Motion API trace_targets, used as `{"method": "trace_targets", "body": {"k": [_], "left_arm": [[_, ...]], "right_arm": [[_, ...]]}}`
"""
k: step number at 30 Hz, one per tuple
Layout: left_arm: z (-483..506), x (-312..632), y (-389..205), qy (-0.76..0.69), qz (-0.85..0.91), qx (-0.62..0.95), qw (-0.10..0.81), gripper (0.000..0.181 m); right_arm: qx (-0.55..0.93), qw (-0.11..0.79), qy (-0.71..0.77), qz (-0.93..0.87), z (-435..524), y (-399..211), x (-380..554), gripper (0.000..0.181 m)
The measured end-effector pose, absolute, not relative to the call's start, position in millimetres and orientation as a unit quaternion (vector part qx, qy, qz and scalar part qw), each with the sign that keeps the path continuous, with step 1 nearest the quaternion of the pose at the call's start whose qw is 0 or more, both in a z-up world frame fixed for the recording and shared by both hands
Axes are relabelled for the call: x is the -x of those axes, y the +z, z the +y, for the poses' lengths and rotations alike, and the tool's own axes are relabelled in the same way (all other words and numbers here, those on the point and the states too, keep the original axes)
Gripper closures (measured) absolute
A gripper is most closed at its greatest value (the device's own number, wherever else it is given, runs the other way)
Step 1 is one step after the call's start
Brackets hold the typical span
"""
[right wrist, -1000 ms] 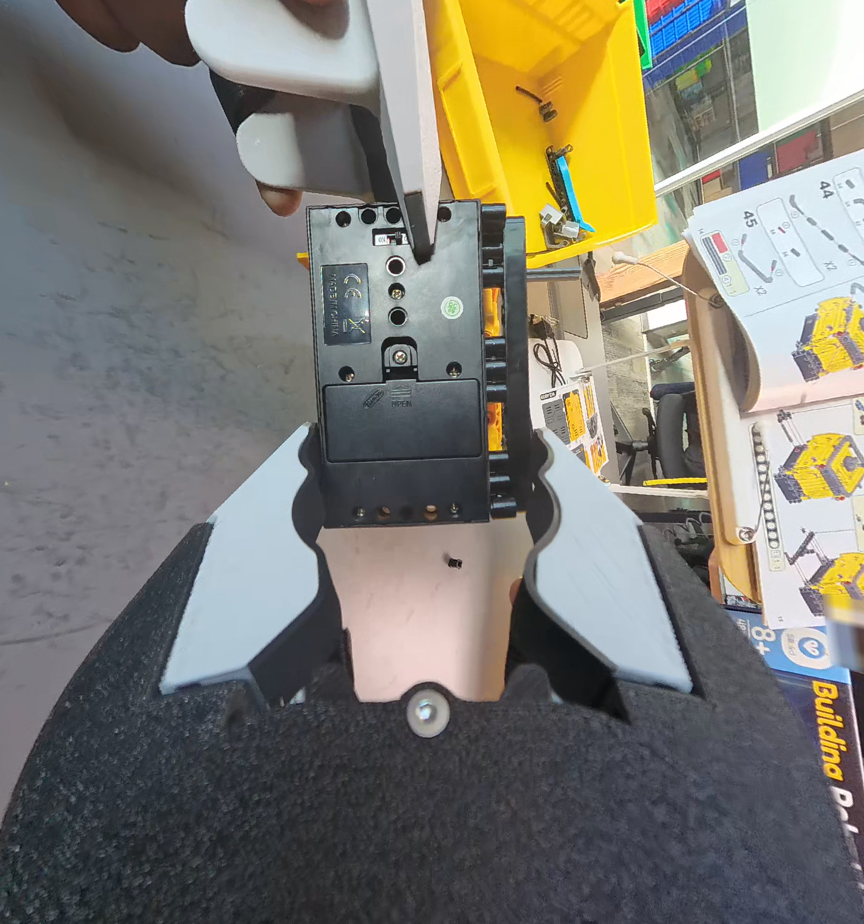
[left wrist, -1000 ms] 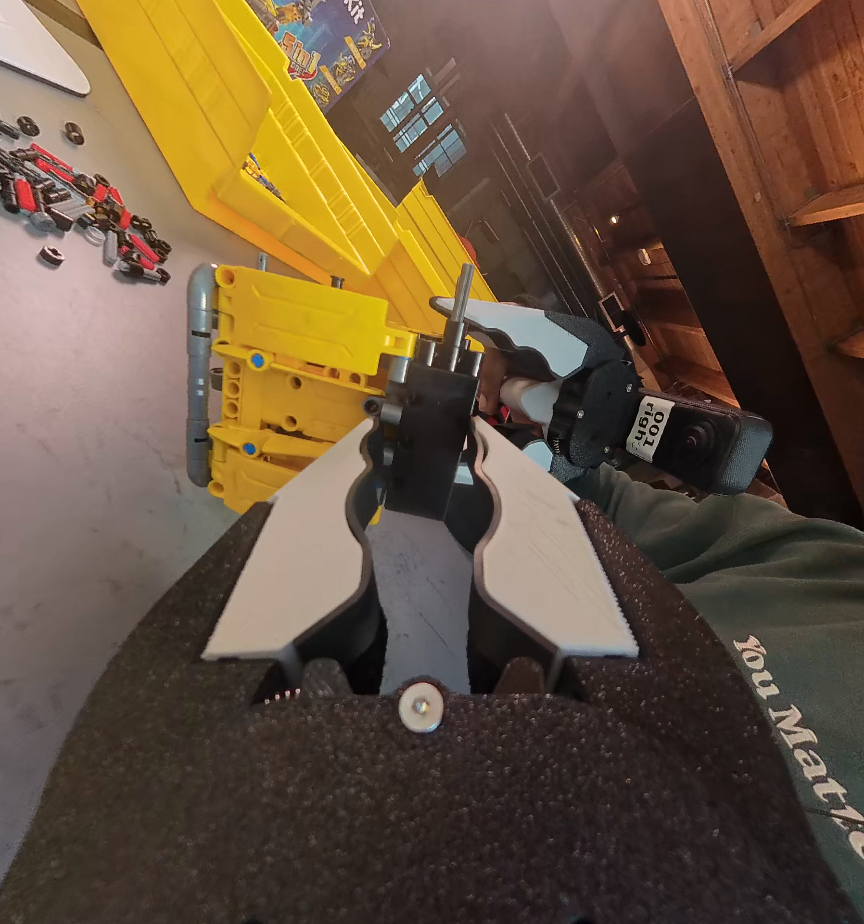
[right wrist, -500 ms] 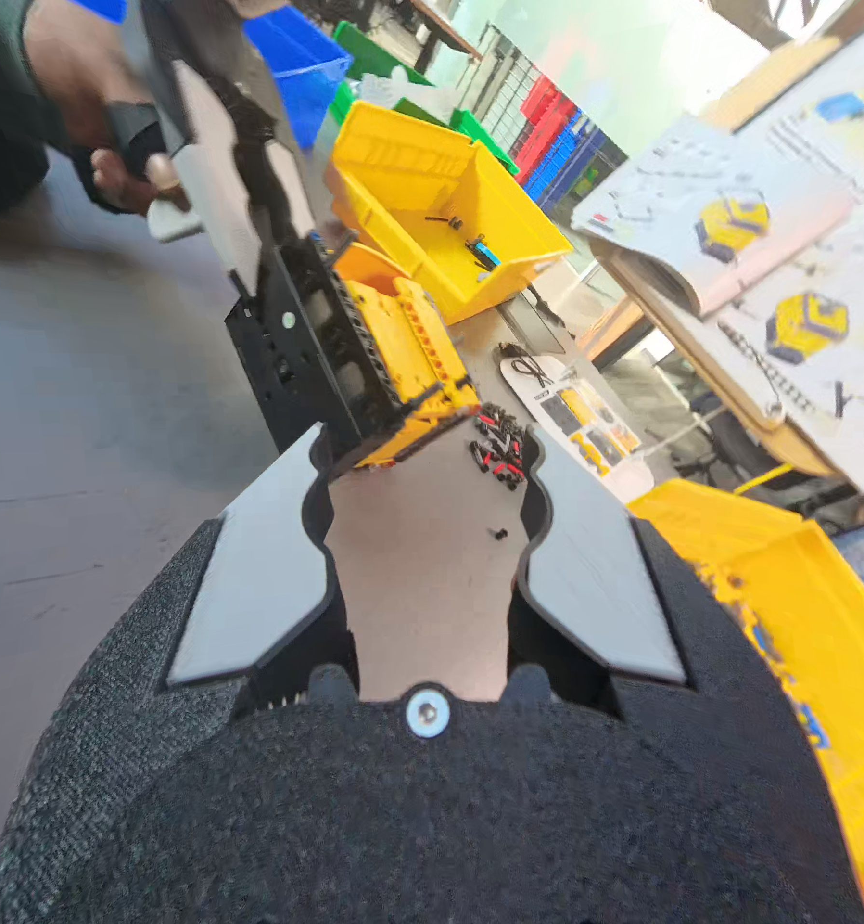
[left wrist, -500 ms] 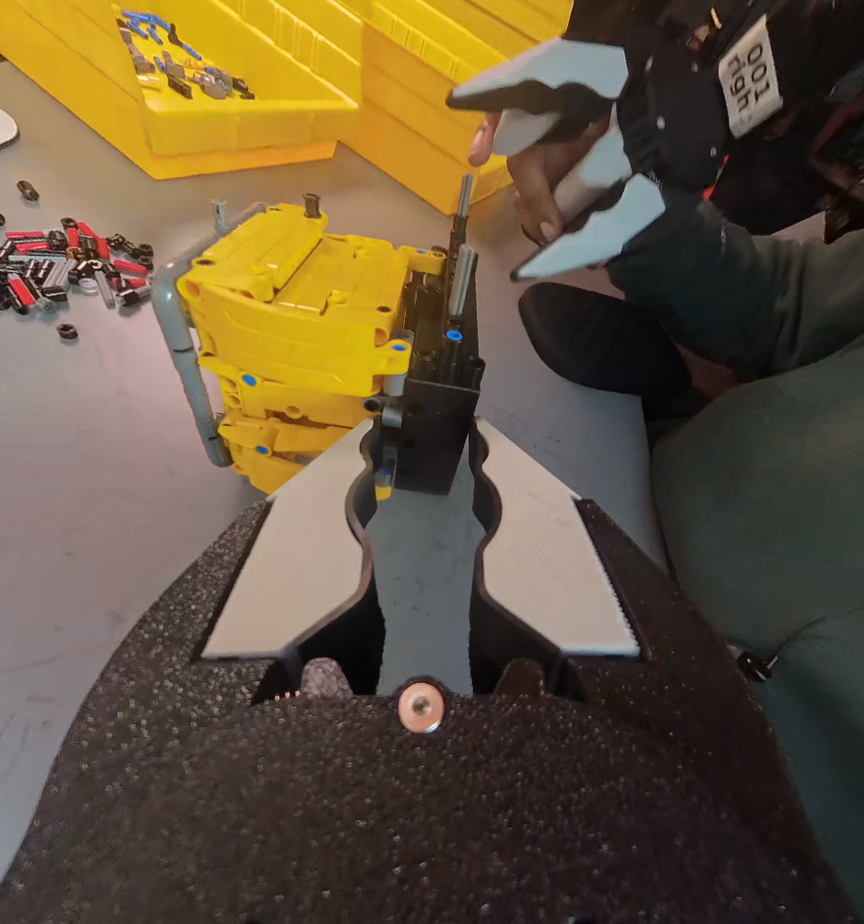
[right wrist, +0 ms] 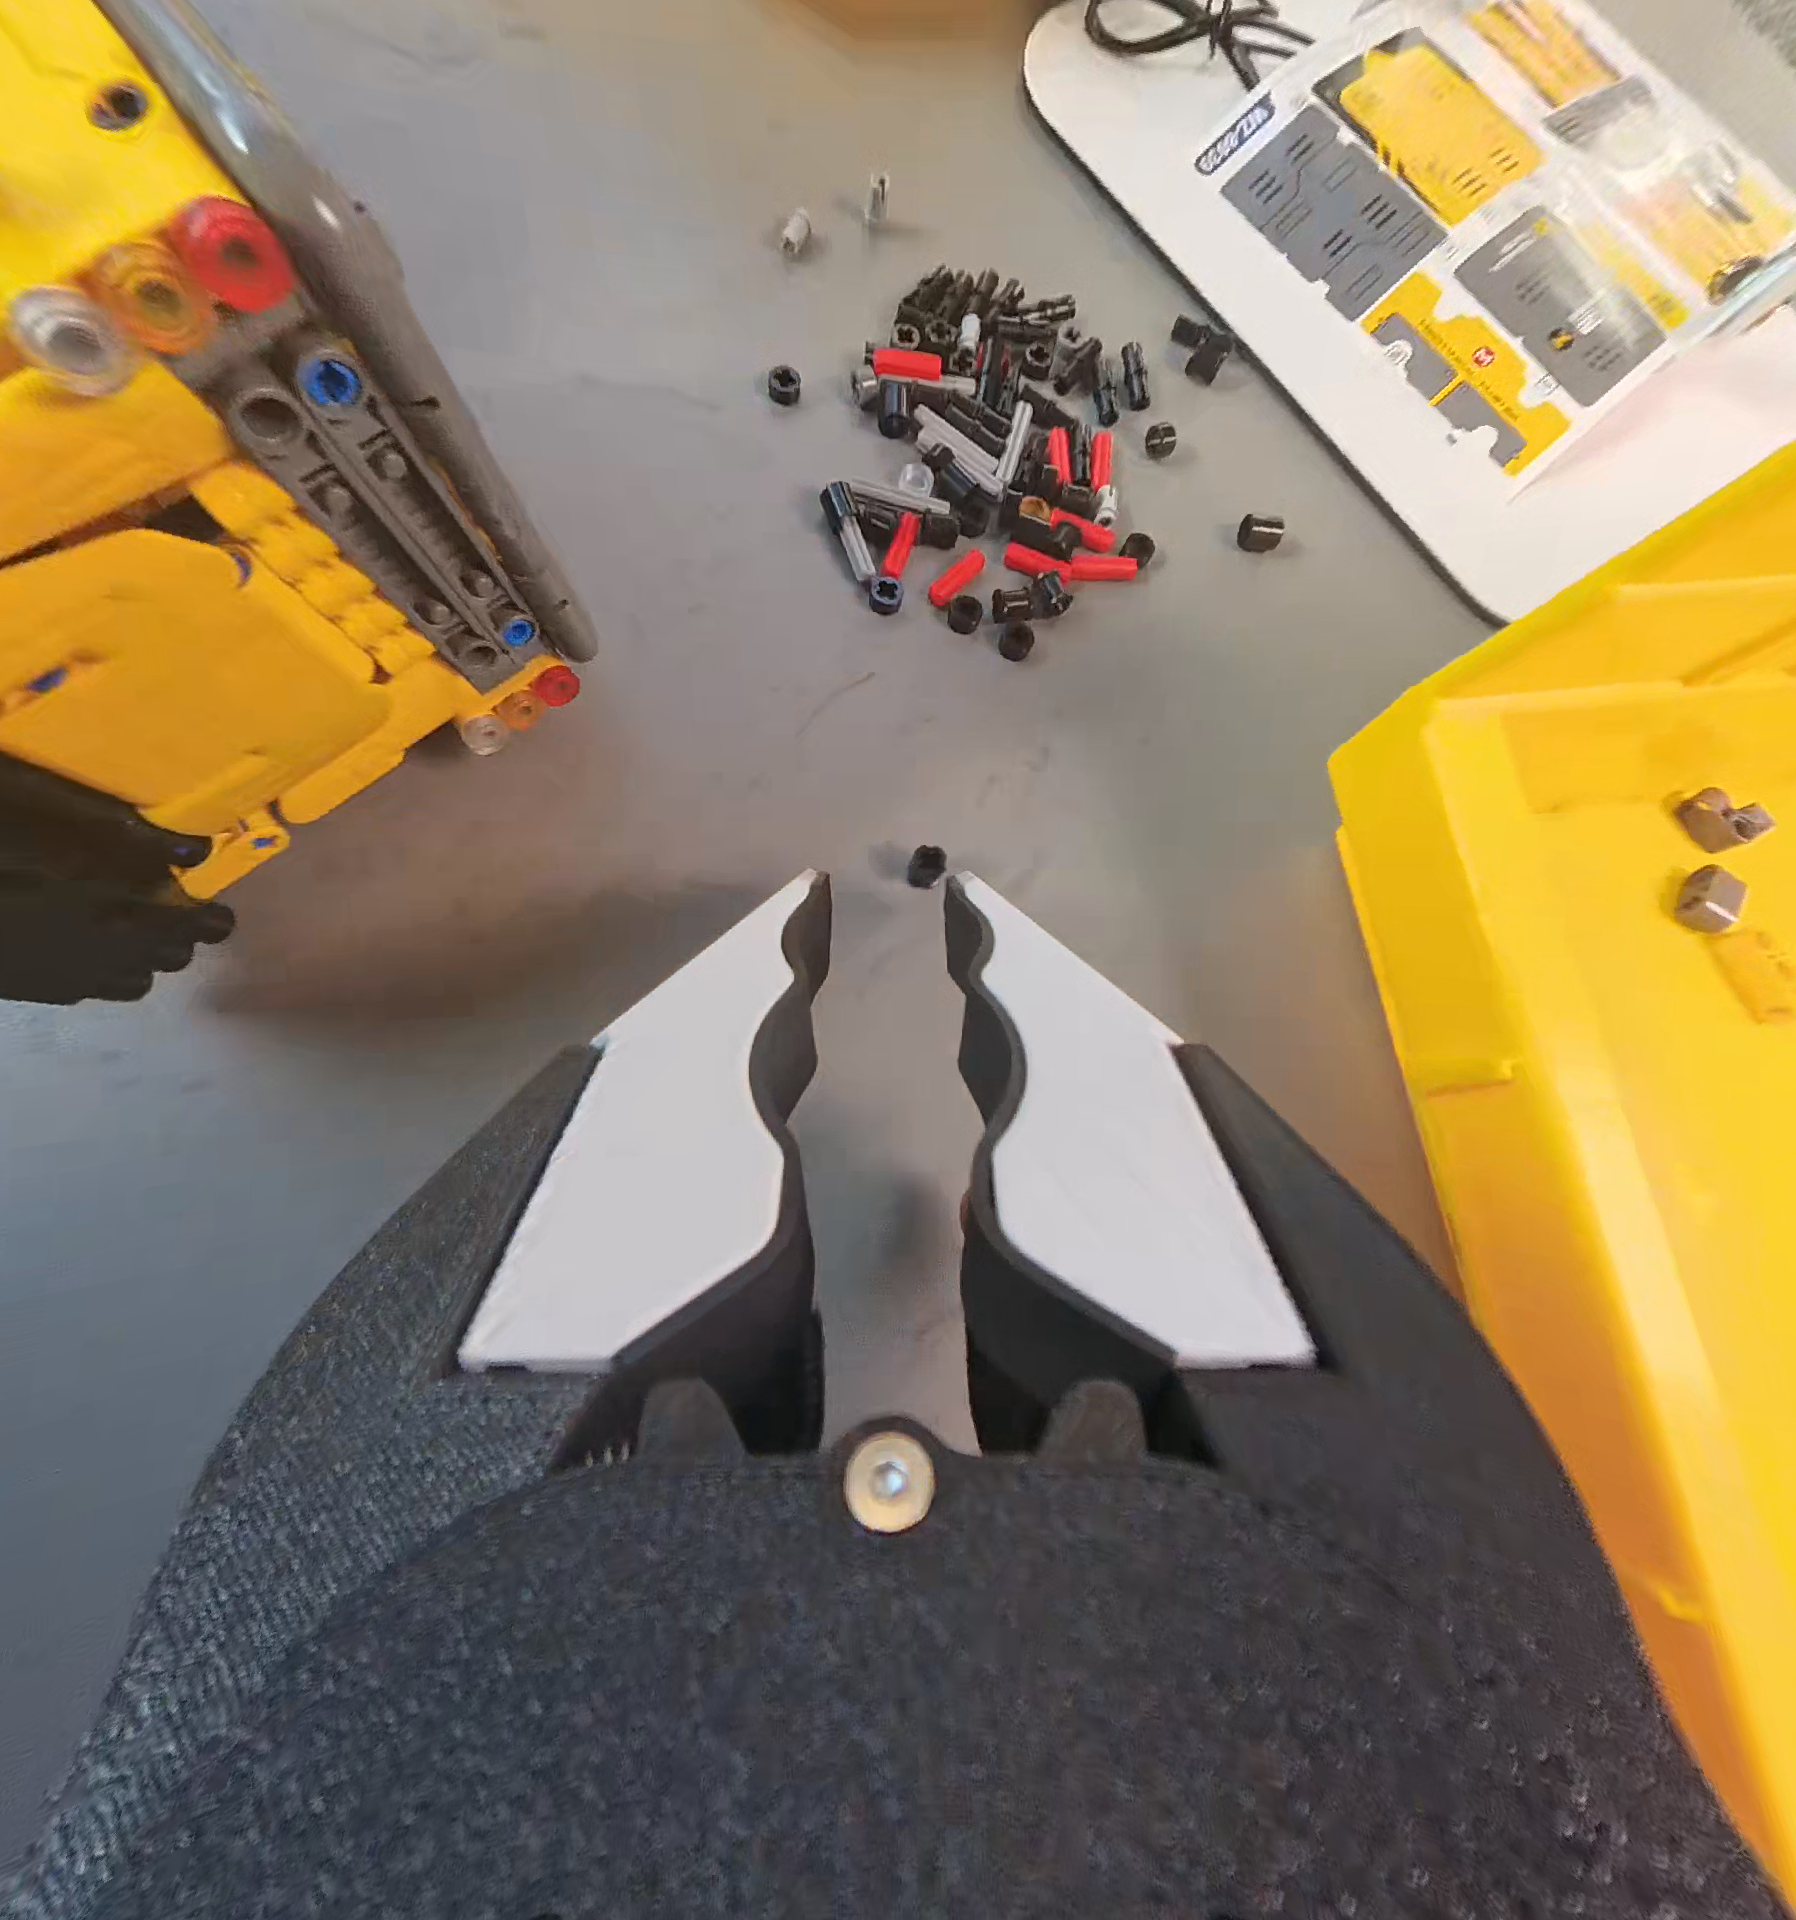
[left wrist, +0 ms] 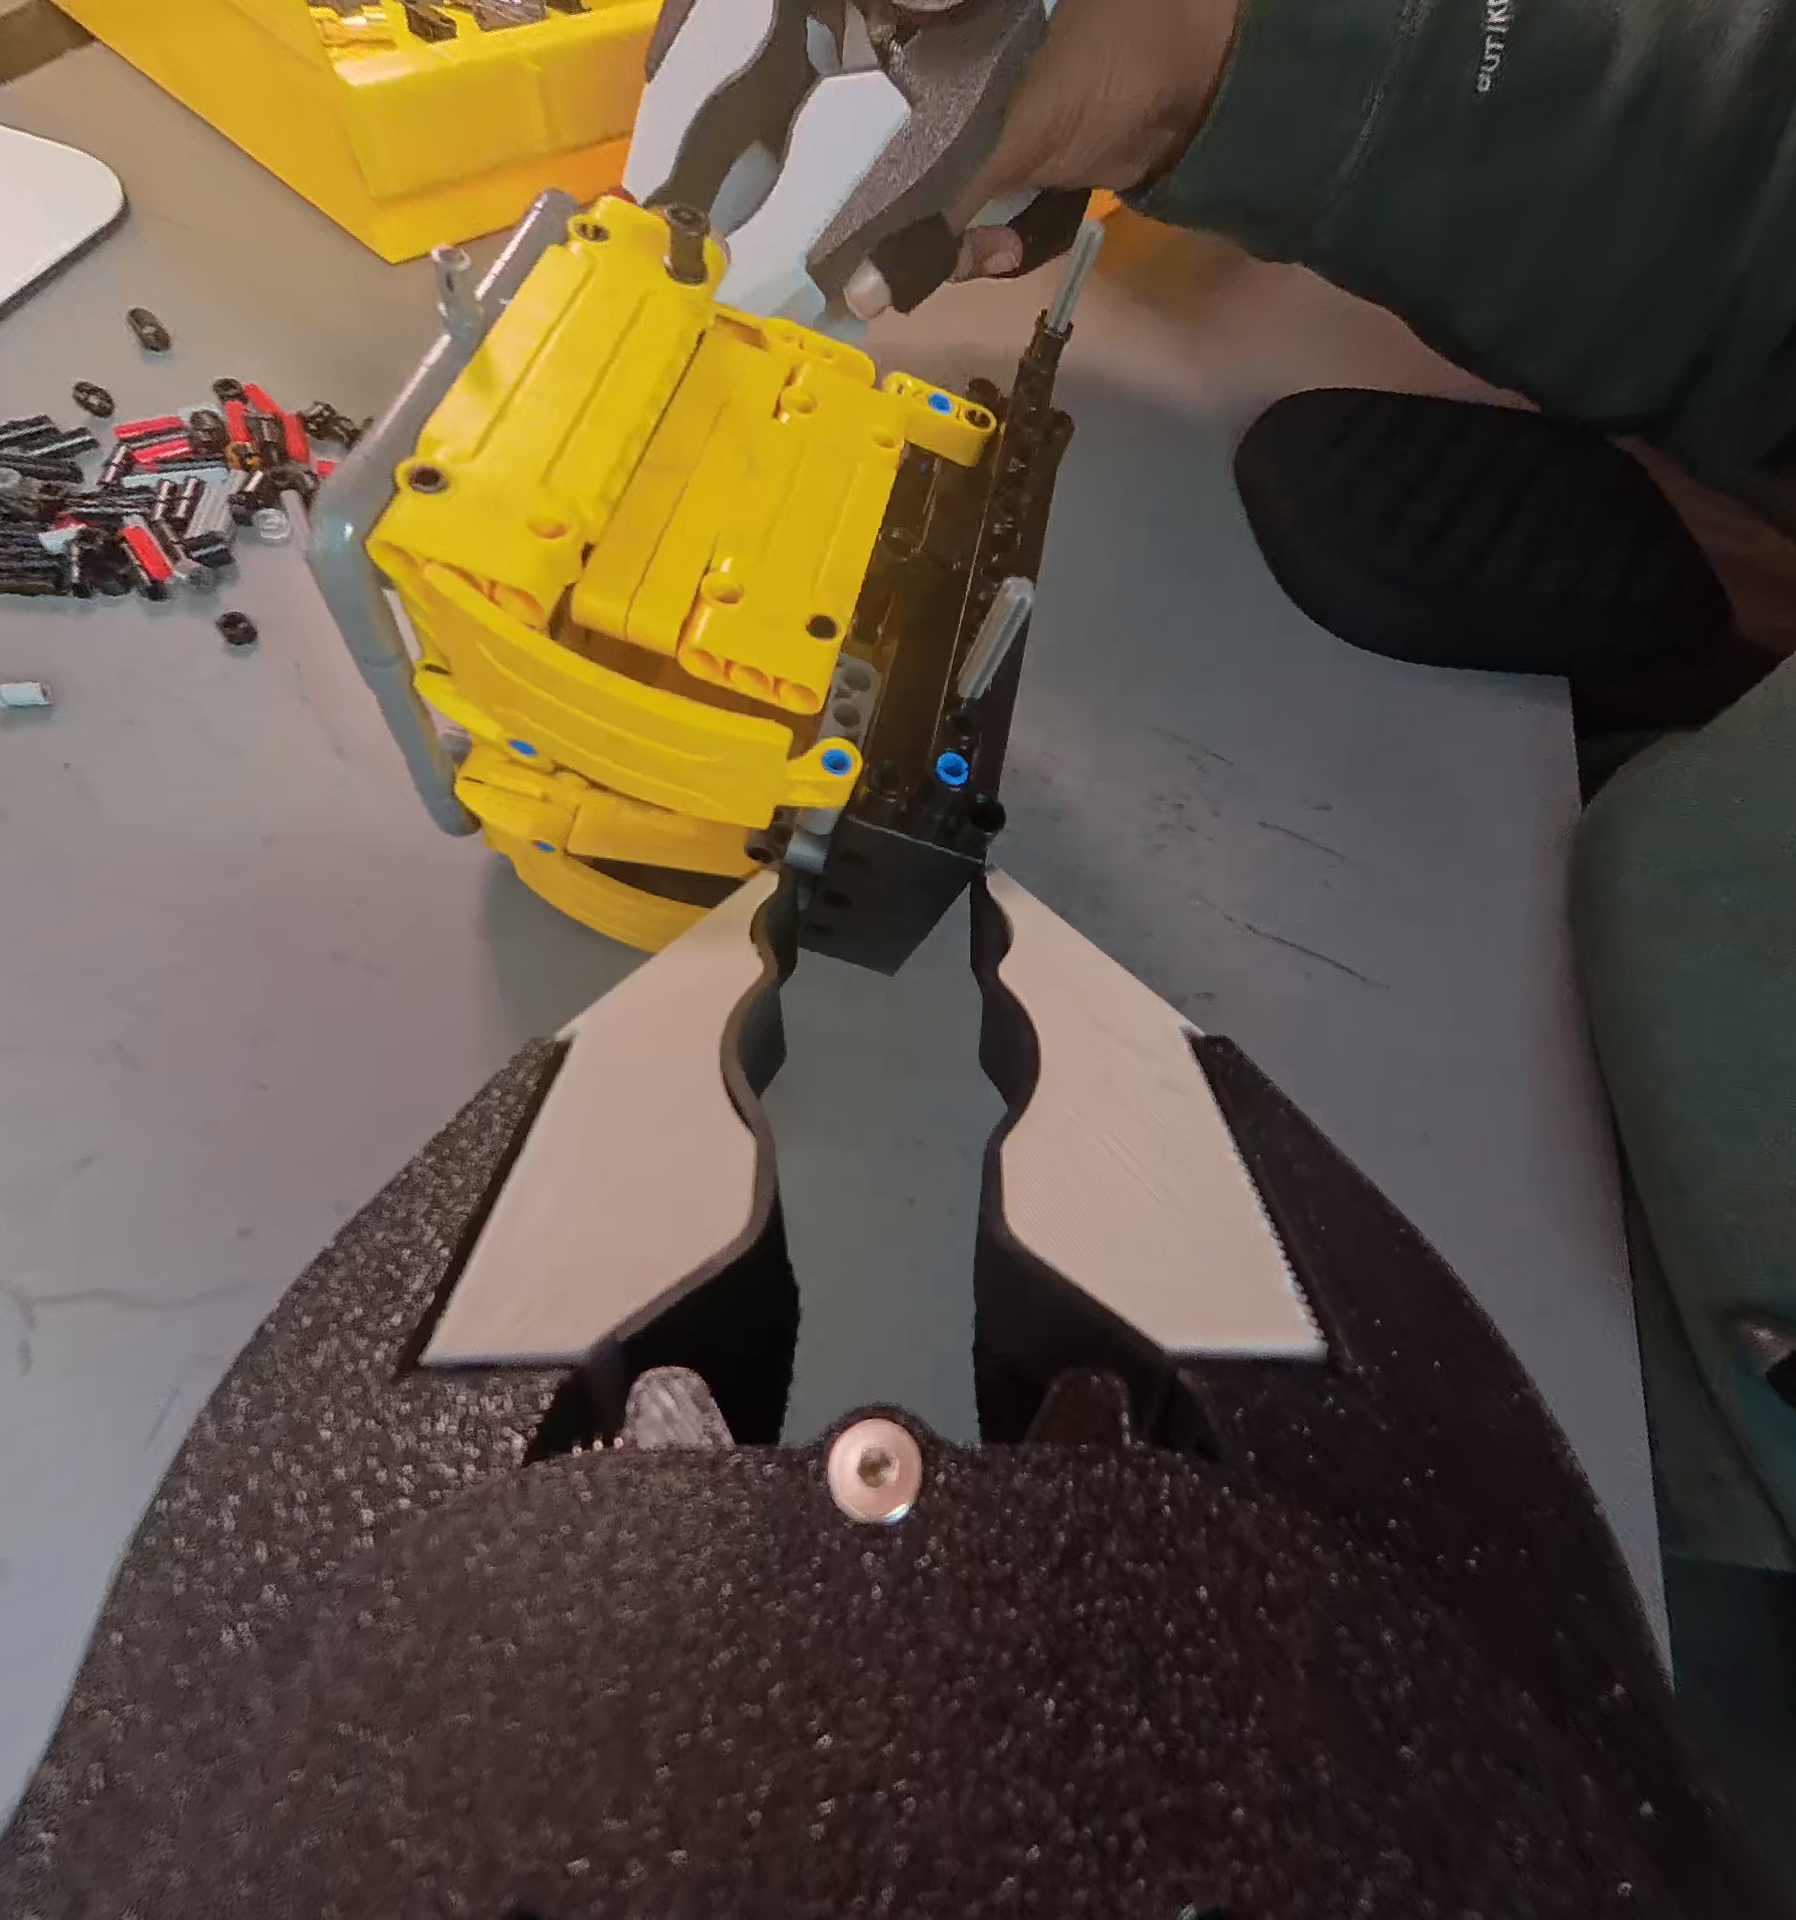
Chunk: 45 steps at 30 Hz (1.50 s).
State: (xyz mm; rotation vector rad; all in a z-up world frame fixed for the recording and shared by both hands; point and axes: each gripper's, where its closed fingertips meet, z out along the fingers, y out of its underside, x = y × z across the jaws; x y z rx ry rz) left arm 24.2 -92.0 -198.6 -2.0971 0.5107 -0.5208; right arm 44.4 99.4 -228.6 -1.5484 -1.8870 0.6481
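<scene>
My left gripper [left wrist: 876, 894] is shut on the black box [left wrist: 889, 862] at the near end of a yellow and black brick model [left wrist: 645, 520], low over the grey table [left wrist: 198, 1039]. My right gripper [right wrist: 886, 894] is open and holds nothing; its jaws stand a narrow gap apart above the table. A small black piece [right wrist: 925, 864] lies on the table just past its right fingertip [right wrist: 961, 894], untouched. The model also shows in the right wrist view [right wrist: 146, 644], to the left. The right gripper also shows in the left wrist view [left wrist: 769, 156], behind the model.
A pile of small black, red and grey pins [right wrist: 998, 457] lies ahead of the right gripper. A yellow bin [right wrist: 1600, 1039] stands to its right and a white board with printed sheets [right wrist: 1445, 260] at the far right. A green sleeve [left wrist: 1548, 208] reaches over the table's right edge. Some 20 cm of space lies between my two pairs of fingers.
My right gripper came off the black box, swung away over the table and drew its jaws closer together on nothing. My left gripper kept its hold and turned the model down toward the table.
</scene>
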Motion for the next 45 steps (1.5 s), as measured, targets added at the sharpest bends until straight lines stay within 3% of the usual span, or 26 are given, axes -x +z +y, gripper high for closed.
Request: {"method": "trace_targets", "body": {"k": [16, 23, 27, 38, 45], "left_arm": [[-86.8, -25.9, -198.8, -0.220, 0.187, 0.841, 0.458, 0.144], [-87.1, -31.5, -199.4, -0.214, 0.198, 0.840, 0.458, 0.146], [-91.7, -32.7, -198.6, -0.210, 0.218, 0.842, 0.448, 0.143], [-98.3, -28.6, -157.9, -0.181, 0.249, 0.792, 0.528, 0.155], [-102.6, -26.3, -164.6, -0.169, 0.255, 0.806, 0.507, 0.148]], "right_arm": [[0.581, 0.249, 0.252, -0.732, 101.8, -238.5, -34.0, 0.175], [0.456, 0.339, 0.361, -0.739, 41.9, -150.6, -38.2, 0.176], [0.344, 0.332, 0.411, -0.776, -24.6, -113.7, -55.6, 0.175], [0.290, 0.278, 0.339, -0.851, -82.6, -126.8, -43.3, 0.175], [0.281, 0.248, 0.305, -0.876, -90.5, -134.1, -35.4, 0.176]]}}
